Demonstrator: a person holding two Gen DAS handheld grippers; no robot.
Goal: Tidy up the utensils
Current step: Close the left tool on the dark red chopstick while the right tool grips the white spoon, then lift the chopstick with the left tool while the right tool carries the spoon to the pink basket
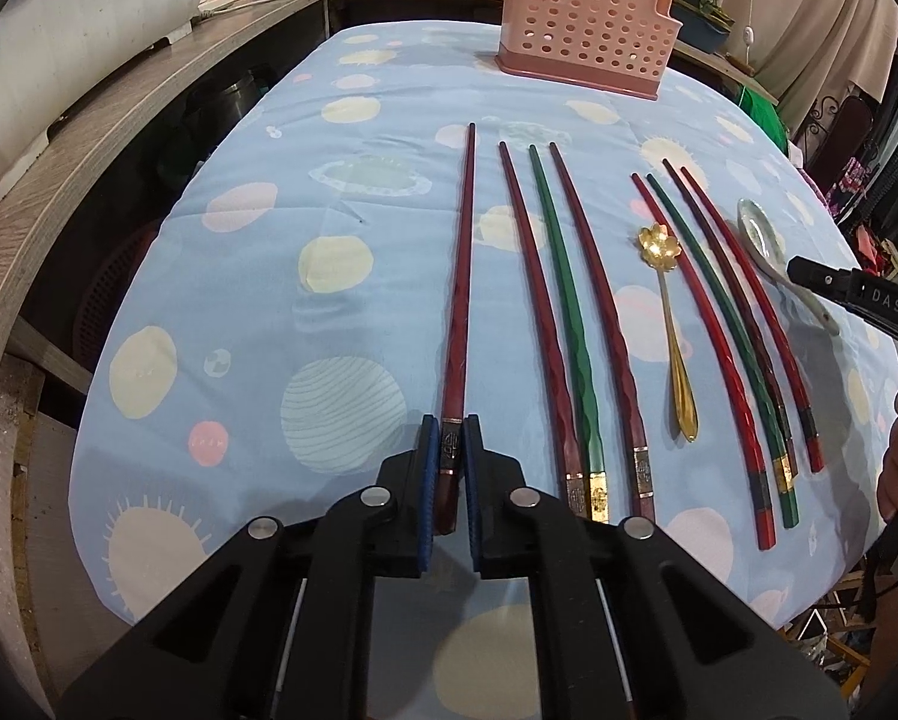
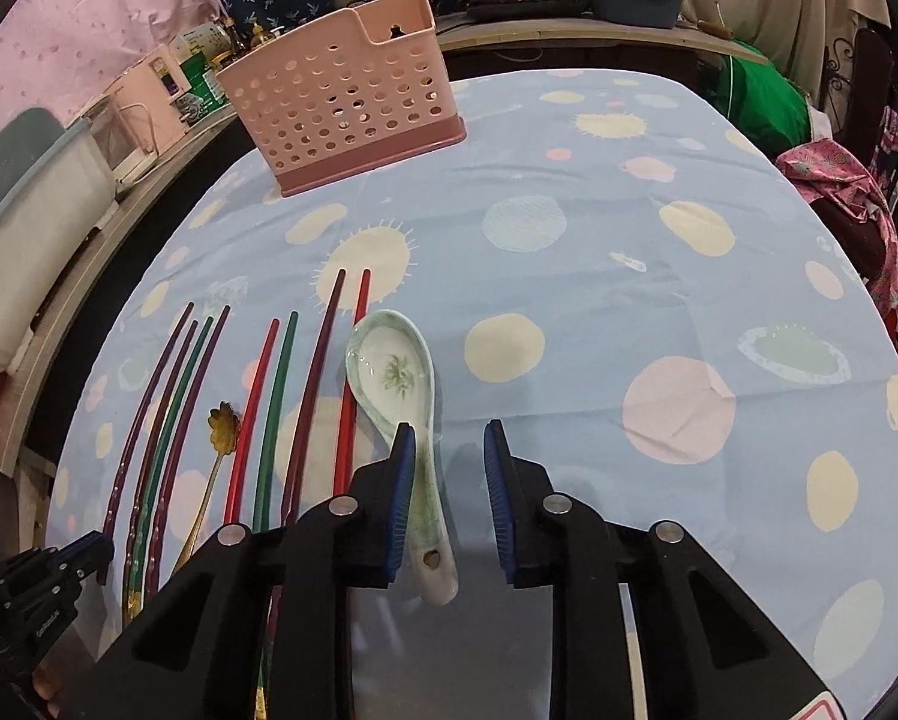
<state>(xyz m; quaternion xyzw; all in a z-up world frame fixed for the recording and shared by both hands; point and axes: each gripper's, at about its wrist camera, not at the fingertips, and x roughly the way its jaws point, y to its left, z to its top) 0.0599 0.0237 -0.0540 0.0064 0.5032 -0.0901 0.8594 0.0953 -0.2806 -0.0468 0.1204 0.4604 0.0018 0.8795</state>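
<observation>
Left gripper (image 1: 451, 468): jaws clenched on butt end of dark red chopstick (image 1: 462, 276), at 6 o'clock.
Right gripper (image 2: 449, 492): jaws apart, astride handle of ceramic spoon (image 2: 398, 372); left pad touching, right pad clear.
Holder: pink basket (image 1: 586, 30) upright at 12 o'clock on surface (image 1: 329, 210).
Gold spoon (image 1: 670, 312): between chopstick groups.

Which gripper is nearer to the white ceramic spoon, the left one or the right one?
Right. The right gripper has the ceramic spoon handle between its fingers, beside one pad. The left gripper is far across the row, shut on the outermost dark red chopstick.
</observation>
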